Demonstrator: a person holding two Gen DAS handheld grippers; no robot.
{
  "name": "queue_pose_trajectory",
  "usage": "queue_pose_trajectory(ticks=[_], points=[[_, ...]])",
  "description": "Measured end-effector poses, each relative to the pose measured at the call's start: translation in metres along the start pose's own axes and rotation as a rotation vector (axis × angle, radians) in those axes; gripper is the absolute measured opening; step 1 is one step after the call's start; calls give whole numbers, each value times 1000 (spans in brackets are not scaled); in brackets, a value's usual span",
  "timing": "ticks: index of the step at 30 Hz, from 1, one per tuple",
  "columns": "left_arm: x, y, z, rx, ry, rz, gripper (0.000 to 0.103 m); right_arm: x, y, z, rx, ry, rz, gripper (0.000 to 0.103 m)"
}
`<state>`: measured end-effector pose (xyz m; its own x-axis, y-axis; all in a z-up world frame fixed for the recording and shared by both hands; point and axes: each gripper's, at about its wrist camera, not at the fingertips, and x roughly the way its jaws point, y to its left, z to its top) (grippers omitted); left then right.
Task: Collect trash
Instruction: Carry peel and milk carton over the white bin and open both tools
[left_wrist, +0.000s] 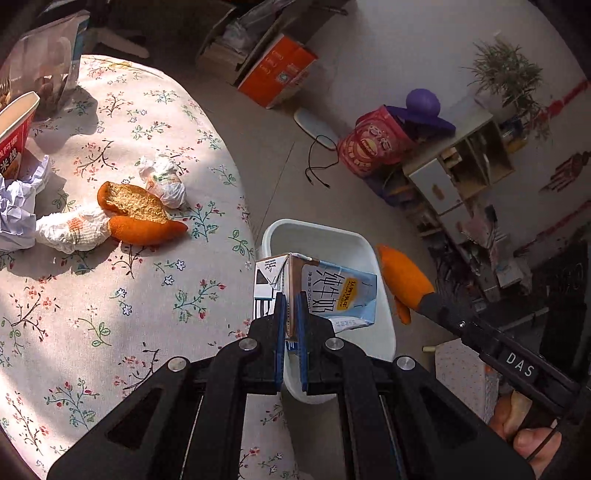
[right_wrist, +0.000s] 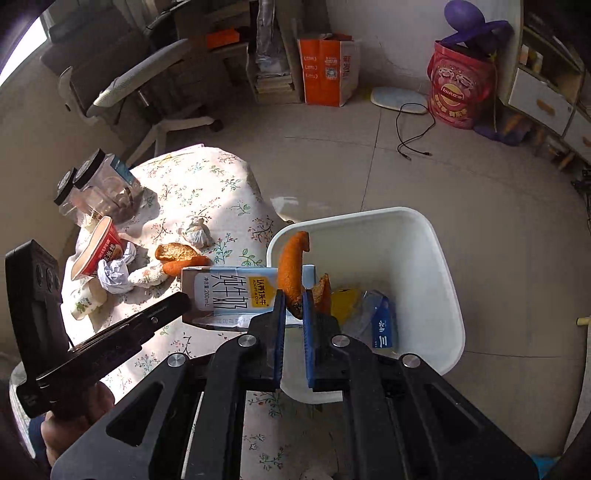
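My left gripper is shut on a flattened milk carton, held over the near rim of the white bin beside the table. My right gripper is shut on a curled piece of orange peel, hanging above the same bin. In the left wrist view that peel shows to the right of the bin. In the right wrist view the carton sits left of the peel. More orange peel, crumpled tissues and a wad of paper lie on the floral tablecloth.
The bin holds a yellow wrapper and a blue packet. A red paper cup and clear jars stand on the table. Around the floor are an office chair, an orange box, a black cable and a red bucket.
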<state>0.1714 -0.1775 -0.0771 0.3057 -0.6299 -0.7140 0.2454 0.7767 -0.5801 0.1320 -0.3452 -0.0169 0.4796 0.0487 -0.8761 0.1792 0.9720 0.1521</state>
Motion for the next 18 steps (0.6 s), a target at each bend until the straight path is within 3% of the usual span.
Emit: queue_pose_trajectory(ticks=[3,8,18], points=[[16,-15,-4,11,30,-48,6,4,-8,-1,14,15,-35,9],[25,-22,-10,10,70,-42,7,3,-19,-1,34,1,-85,29],[-13,5,1,24,15,28,12,4,-9,4,25,-11,-80,31]])
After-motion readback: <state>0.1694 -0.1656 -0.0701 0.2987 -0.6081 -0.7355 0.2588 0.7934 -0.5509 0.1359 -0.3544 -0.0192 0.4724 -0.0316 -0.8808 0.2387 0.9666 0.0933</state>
